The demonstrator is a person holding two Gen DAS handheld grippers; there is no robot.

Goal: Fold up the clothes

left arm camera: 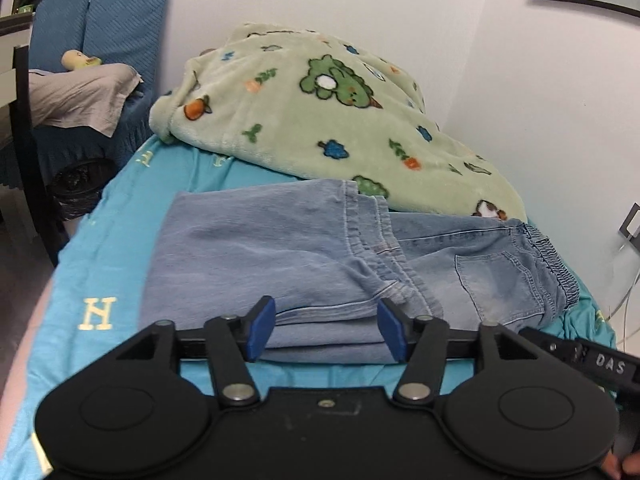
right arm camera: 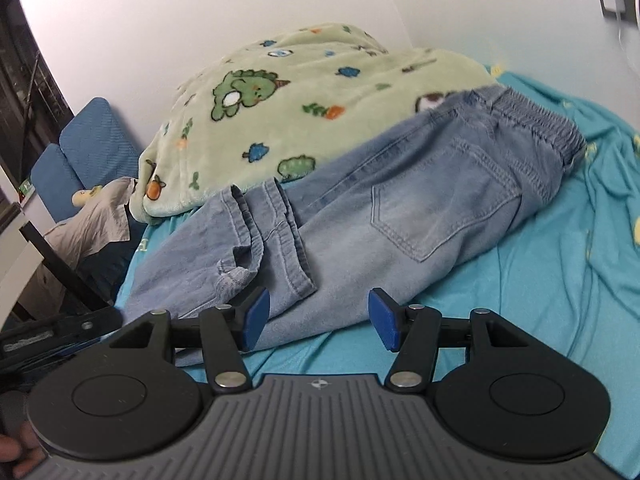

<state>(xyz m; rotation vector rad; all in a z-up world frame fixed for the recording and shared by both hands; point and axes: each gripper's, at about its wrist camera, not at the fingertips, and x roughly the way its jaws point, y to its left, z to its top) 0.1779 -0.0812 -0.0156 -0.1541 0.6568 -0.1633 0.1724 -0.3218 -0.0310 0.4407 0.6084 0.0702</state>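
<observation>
While you hover: both tongs gape, gripping nothing.
Left tongs (left arm camera: 326, 330): over the jeans' (left arm camera: 280, 256) near edge.
Right tongs (right arm camera: 316, 318): likewise.
Jeans: folded on bed (right arm camera: 560, 280), mid-frame.

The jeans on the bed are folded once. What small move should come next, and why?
Probably the right tongs should close on the near edge of the jeans by the waistband. Both tongs stand open and hold nothing, the leg hems already lie over the seat, and the waist half still sticks out to the right.
</observation>
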